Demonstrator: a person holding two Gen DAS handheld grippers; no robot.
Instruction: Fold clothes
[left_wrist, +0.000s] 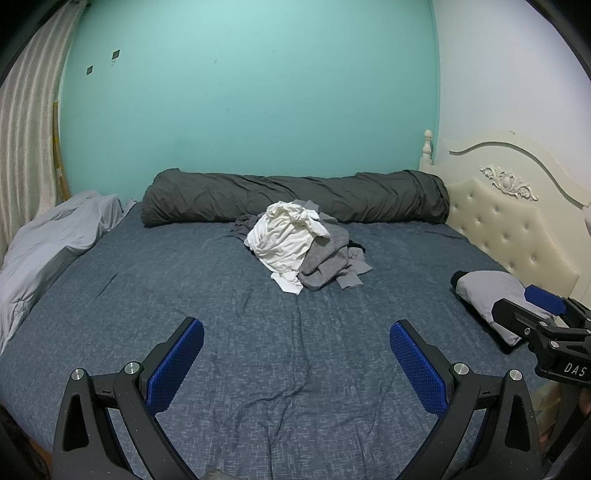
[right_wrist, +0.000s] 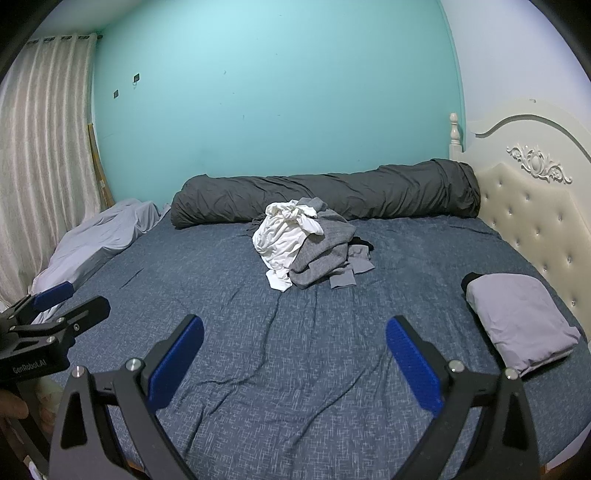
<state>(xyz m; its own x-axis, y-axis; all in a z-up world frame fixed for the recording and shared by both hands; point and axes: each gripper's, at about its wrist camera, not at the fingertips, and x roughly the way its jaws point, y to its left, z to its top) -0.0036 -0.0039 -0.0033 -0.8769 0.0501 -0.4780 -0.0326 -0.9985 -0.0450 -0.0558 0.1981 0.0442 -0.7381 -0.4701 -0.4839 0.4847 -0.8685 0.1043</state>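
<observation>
A pile of unfolded clothes lies mid-bed: a crumpled white garment (left_wrist: 281, 242) (right_wrist: 280, 236) on top of grey garments (left_wrist: 327, 258) (right_wrist: 325, 254). A folded light grey garment (left_wrist: 491, 295) (right_wrist: 521, 317) lies at the bed's right side near the headboard. My left gripper (left_wrist: 295, 354) is open and empty above the near part of the blue bedsheet (left_wrist: 184, 277); it also shows at the left of the right wrist view (right_wrist: 70, 302). My right gripper (right_wrist: 294, 350) is open and empty, over the sheet (right_wrist: 221, 280); in the left wrist view it shows at the right edge (left_wrist: 532, 304), in front of the folded garment.
A long dark grey rolled duvet (left_wrist: 295, 197) (right_wrist: 328, 195) lies along the teal wall. A light grey blanket (left_wrist: 51, 243) (right_wrist: 103, 236) is bunched at the left edge. A cream tufted headboard (left_wrist: 517, 221) (right_wrist: 535, 206) bounds the right side; curtains (right_wrist: 44, 147) hang left.
</observation>
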